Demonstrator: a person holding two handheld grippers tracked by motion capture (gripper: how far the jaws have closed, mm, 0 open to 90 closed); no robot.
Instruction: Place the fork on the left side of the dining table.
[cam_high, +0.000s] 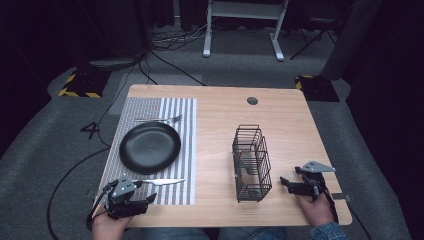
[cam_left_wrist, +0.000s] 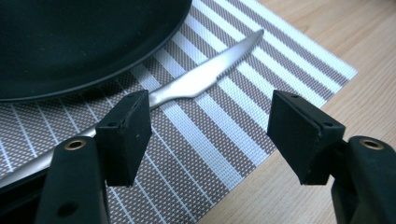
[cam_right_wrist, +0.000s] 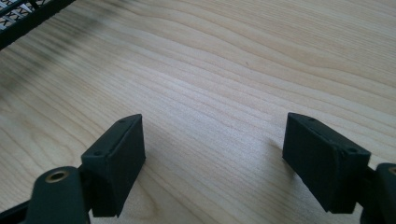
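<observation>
High view: left gripper (cam_high: 150, 198) sat at table's 7 o'clock corner, jaws spread, empty. Knife (cam_high: 161, 181) lay on striped placemat (cam_high: 187, 130), just past gripper, at 6 o'clock of black plate (cam_high: 150, 147). Fork (cam_high: 160, 119) at plate's 12 o'clock. Right gripper (cam_high: 283, 184) at 5 o'clock, jaws spread, beside wire basket (cam_high: 251, 162).

Left gripper view: knife (cam_left_wrist: 201, 79) ran behind left jaw, blade toward 1 o'clock, ungripped; plate (cam_left_wrist: 70, 42) at 11 o'clock.

Right gripper view: jaws spread over bare table (cam_right_wrist: 210, 70); basket (cam_right_wrist: 28, 14) at 10 o'clock.
</observation>
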